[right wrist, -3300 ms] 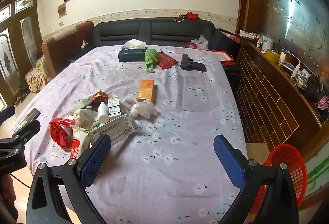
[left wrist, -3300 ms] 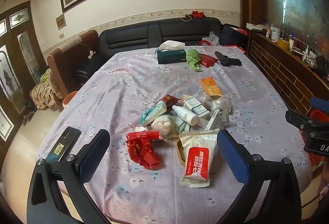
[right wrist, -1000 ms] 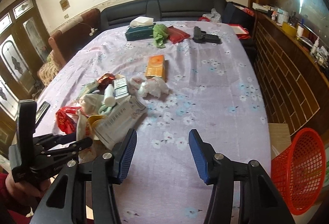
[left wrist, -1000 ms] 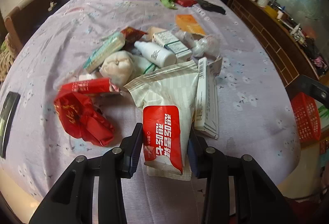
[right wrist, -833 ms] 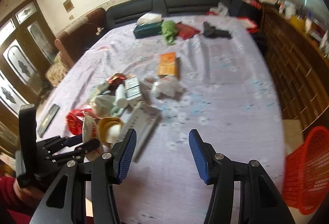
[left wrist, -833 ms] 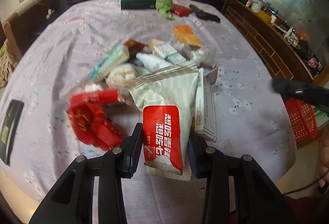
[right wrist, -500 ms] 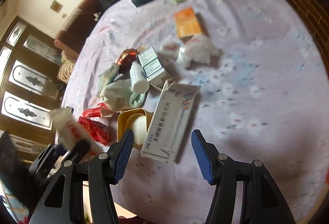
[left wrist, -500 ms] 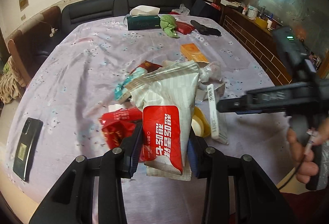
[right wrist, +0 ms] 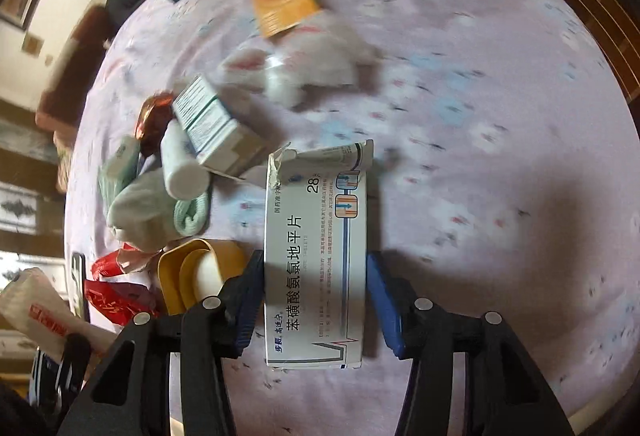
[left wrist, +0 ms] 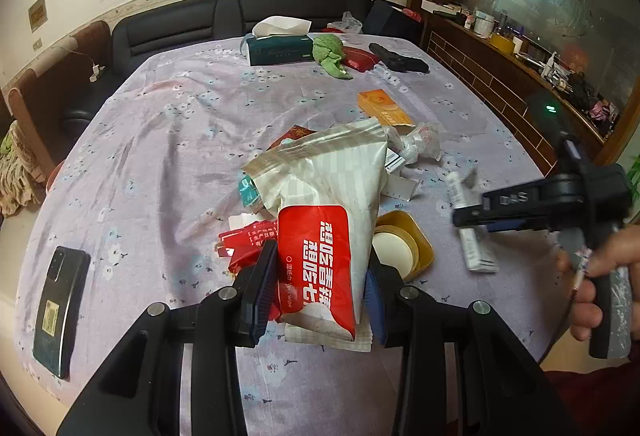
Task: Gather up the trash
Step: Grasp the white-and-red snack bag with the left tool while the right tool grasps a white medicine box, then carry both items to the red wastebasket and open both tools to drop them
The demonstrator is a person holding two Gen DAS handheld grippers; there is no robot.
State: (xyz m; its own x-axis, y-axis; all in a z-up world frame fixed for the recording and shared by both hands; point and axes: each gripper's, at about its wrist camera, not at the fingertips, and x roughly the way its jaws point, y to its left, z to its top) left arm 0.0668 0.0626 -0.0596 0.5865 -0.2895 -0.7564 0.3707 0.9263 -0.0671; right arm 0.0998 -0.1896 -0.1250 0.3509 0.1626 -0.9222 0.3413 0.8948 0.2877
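The left gripper [left wrist: 320,288] is clamping the lower end of a soft snack bag [left wrist: 326,220] and holding it above the table's [left wrist: 160,124] near edge; it looks light and crushable. The right gripper [right wrist: 316,300] is straddling a flat pill box [right wrist: 316,260] near that edge, its pads at the long sides, though I cannot tell if they are gripping yet.

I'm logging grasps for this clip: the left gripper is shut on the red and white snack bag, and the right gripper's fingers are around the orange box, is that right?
Not quite. The left gripper is shut on the red and white snack bag, but the right gripper has its fingers around the white medicine box, not the orange box, which lies farther up the table. The right wrist view shows this.
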